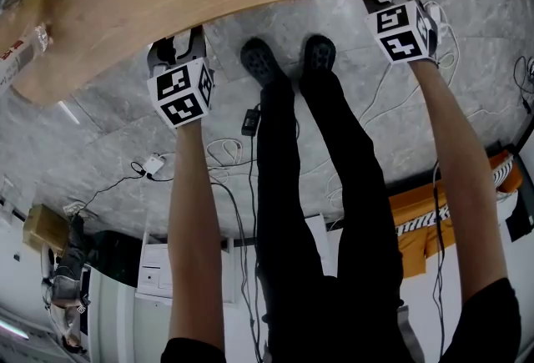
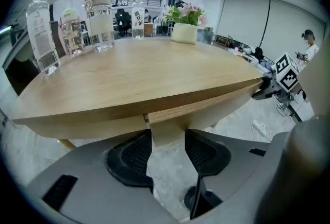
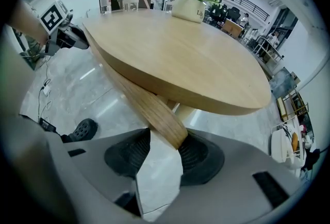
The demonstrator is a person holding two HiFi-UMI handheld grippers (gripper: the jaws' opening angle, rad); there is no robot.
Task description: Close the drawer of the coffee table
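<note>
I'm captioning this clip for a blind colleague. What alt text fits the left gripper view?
The left gripper clamps its jaws on the end of a pale wooden drawer front under a rounded wooden coffee table top. Clear bottles and a potted flower stand at the table's far edge, and the right gripper meets the drawer's other end.

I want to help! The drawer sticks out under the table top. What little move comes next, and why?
Probably push both tools forward together, evenly. The left tool and right tool each hold an end of the drawer front, which stands out past the tabletop edge.
</note>
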